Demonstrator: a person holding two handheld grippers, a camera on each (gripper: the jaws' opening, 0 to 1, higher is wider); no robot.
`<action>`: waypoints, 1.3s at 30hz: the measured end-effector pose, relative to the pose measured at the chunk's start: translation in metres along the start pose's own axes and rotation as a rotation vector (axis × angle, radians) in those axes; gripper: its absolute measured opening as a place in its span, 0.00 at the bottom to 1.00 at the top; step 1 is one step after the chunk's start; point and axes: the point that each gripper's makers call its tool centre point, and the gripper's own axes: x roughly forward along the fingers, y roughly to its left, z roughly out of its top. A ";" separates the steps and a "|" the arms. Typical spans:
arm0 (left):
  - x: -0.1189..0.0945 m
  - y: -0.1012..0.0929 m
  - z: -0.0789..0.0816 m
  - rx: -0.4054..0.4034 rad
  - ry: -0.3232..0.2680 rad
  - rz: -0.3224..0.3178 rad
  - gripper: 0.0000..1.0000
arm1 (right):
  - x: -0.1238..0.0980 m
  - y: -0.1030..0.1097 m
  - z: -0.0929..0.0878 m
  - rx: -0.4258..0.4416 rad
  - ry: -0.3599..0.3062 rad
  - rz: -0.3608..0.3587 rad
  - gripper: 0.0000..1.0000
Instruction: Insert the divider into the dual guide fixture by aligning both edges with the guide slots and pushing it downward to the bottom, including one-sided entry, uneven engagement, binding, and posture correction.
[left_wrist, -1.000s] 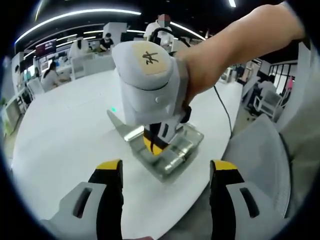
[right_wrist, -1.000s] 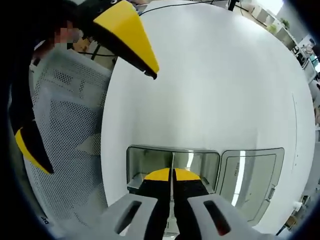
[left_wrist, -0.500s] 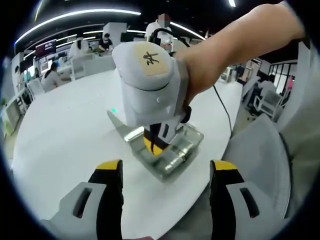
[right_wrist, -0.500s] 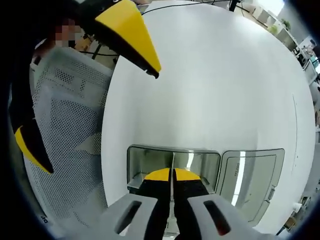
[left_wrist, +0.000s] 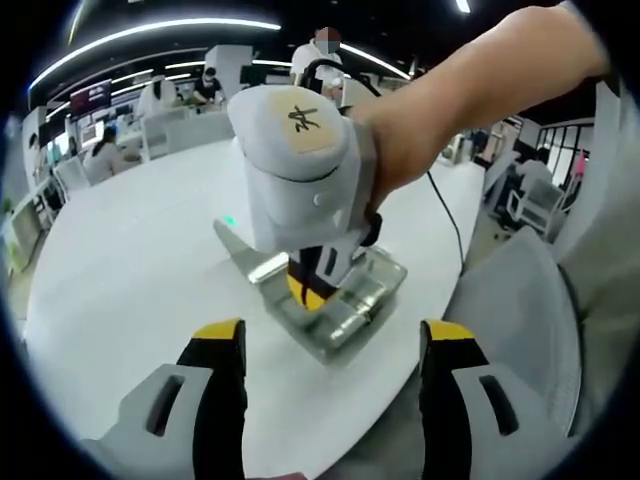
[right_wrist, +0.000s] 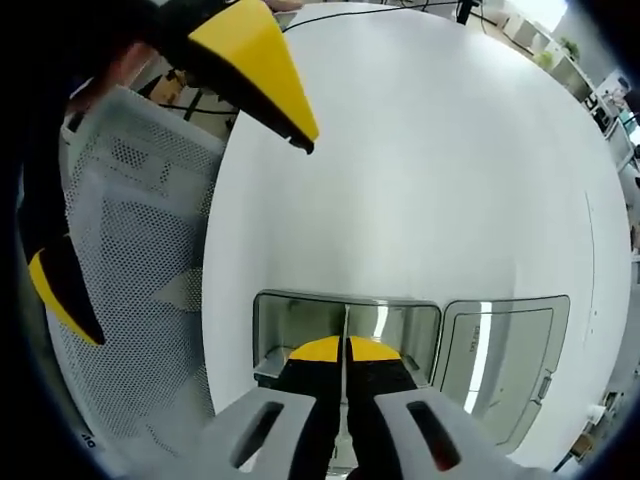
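In the right gripper view my right gripper (right_wrist: 346, 352) is shut on the thin metal divider (right_wrist: 346, 322), which stands edge-on inside the metal guide fixture (right_wrist: 300, 312) on the white table. In the left gripper view the right gripper (left_wrist: 308, 292) hangs over the fixture (left_wrist: 350, 300), held by a person's hand, its yellow tips down in the tray. My left gripper (left_wrist: 330, 345) stays open in the foreground, short of the fixture, with nothing between its fingers. Its yellow fingertips (right_wrist: 262, 70) show at the upper left of the right gripper view.
A flat metal lid or plate (right_wrist: 500, 360) lies next to the fixture. A grey mesh chair (right_wrist: 130, 270) stands off the table's edge (right_wrist: 205, 300). People sit at desks far behind the round white table (left_wrist: 130, 250). A black cable (left_wrist: 450, 225) runs across the table.
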 end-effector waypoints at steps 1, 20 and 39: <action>0.000 0.000 0.000 0.001 0.000 -0.001 0.69 | 0.000 0.000 0.000 0.001 0.001 0.000 0.00; -0.002 -0.002 -0.004 0.003 0.010 0.003 0.70 | -0.005 -0.001 -0.003 0.022 -0.052 -0.011 0.00; 0.009 -0.014 -0.002 0.030 0.032 -0.023 0.71 | -0.064 0.003 0.001 0.233 -0.512 -0.037 0.06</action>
